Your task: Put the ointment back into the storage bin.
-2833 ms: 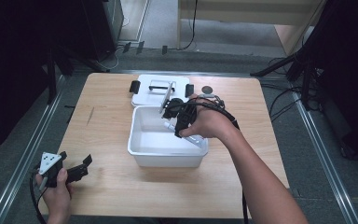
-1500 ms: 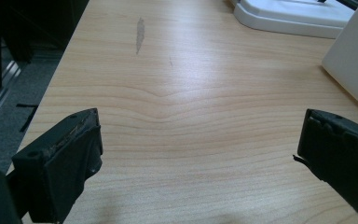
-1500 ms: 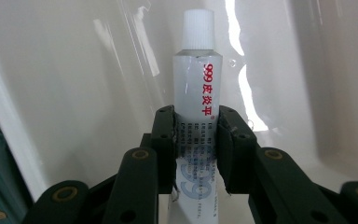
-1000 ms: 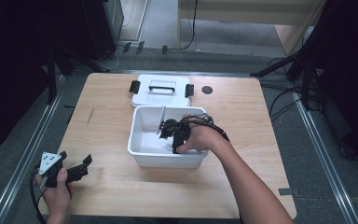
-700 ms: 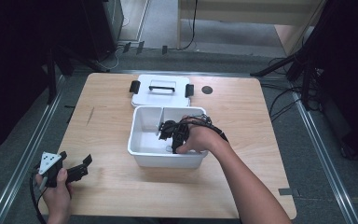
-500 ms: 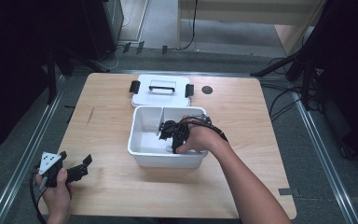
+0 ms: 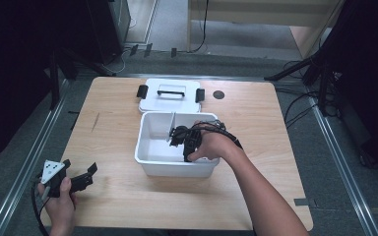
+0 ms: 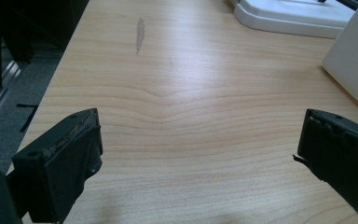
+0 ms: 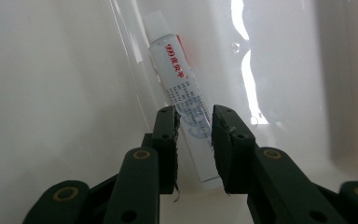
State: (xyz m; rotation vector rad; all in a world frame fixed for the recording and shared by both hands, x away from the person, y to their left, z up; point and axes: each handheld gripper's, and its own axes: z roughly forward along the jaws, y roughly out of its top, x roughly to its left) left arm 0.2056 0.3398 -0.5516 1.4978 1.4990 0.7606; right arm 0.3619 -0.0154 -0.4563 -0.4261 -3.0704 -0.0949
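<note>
One wooden table, pale grain, w/ a dark scuff near the left edge. Centre: white plastic bin, open top. Just behind it, touching or nearly so: flat white lid w/ black handle and black clips at both ends. Small dark round spot on the wood, right of lid. Right gripper reaching down inside bin, right hand over the rim. Left gripper at front-left corner of table, well apart from bin, jaws spread wide, nothing between them. Inside bin, white tube w/ red and blue print, leaning vs. the wall, cap end away from camera. Right jaws either side of tube's lower part, narrow gaps left, not clamped.
</note>
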